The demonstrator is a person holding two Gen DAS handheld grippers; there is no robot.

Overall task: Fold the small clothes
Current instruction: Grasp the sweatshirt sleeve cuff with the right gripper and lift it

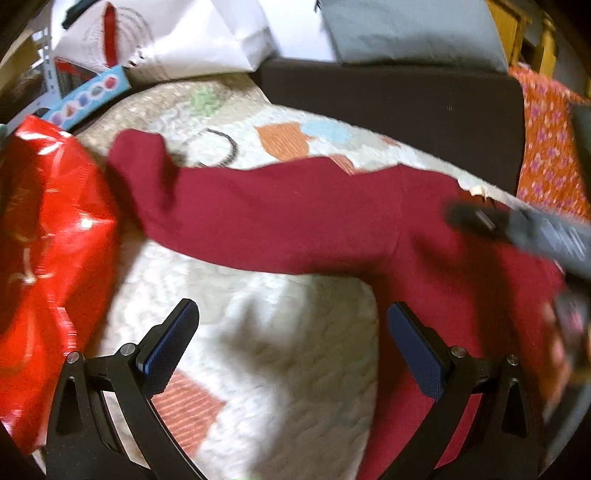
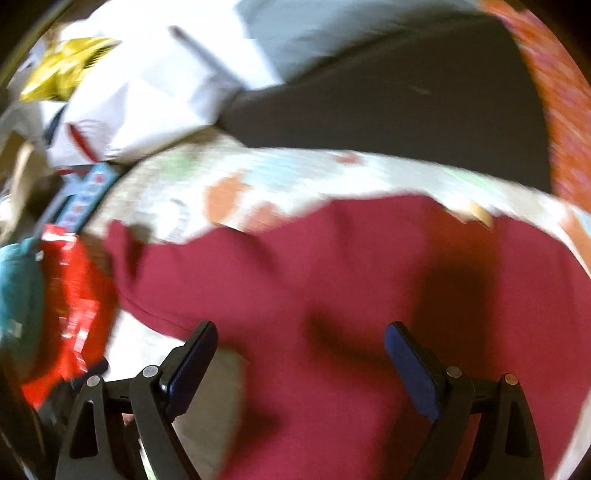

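Observation:
A dark red long-sleeved garment [image 1: 295,221] lies spread on a cream patterned quilt [image 1: 277,369], one sleeve stretched out to the left. My left gripper [image 1: 291,314] is open and empty, hovering over the quilt just below the sleeve, its right finger over the garment's body. The right gripper's dark body [image 1: 524,229] shows blurred at the right of that view. In the right wrist view the garment [image 2: 332,277] fills the middle, and my right gripper [image 2: 301,332] is open and empty above its body. That view is motion-blurred.
A shiny red plastic bag [image 1: 48,258] lies at the quilt's left edge. A dark cushion [image 1: 388,110] sits beyond the quilt, with white bags [image 1: 166,40] and a grey pillow [image 1: 406,29] behind it. An orange floral cloth [image 1: 546,147] is at the right.

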